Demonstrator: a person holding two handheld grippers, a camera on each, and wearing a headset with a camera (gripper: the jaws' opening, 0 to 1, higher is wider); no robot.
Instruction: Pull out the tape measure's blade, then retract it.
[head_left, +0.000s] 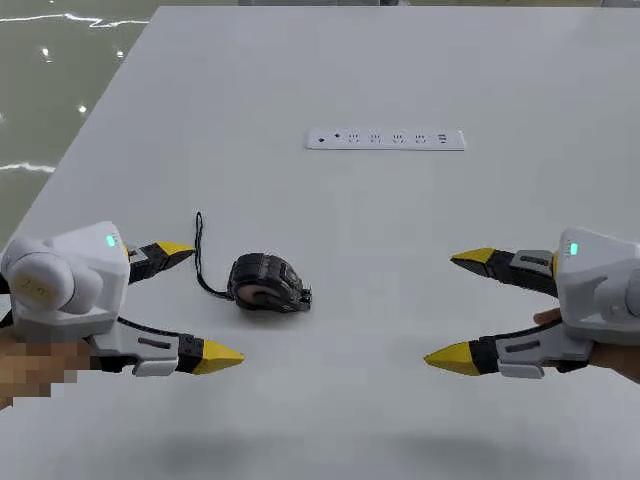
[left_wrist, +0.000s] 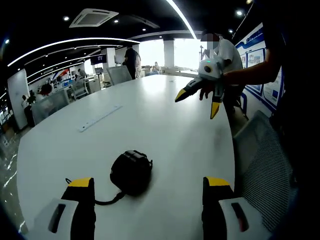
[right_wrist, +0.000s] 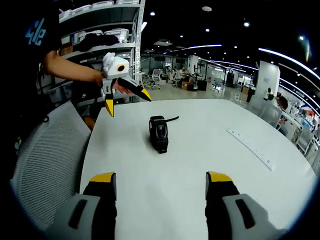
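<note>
1. Head view: the tape measure (head_left: 268, 283) lies on its side on the white table (head_left: 400, 60). It is just ahead of the left gripper (head_left: 212, 300), whose jaws are spread wide and empty. The black cord (head_left: 200, 255) loops toward the jaw farther from us. The right gripper (head_left: 443, 308), also spread and holding nothing, hovers well apart from the case, tips pointing at it. A power strip (head_left: 385, 139) lies beyond both tools

2. Left gripper view: the tape measure (left_wrist: 131, 171) sits just in front of this tool, between its jaws but touching neither, and the cord runs back toward one of them. The right gripper (left_wrist: 196, 107) is held up well beyond it

3. Right gripper view: the tape measure (right_wrist: 158, 132) is straight ahead and well off, and the left gripper (right_wrist: 128, 106) hangs beside it. We judge that the blade's mouth faces this tool

4. We expect a small, dense, hard case with a grippy shell, best clamped across its flat sides. The blade should be thin, springy and quick to snap back, so we would take it by the end hook. On this smooth top the loose case could slide

5. The table is glossy and bare. Around it we see a mesh chair (right_wrist: 45, 155), shelves (right_wrist: 110, 30) and a lit open hall with people far off
</note>
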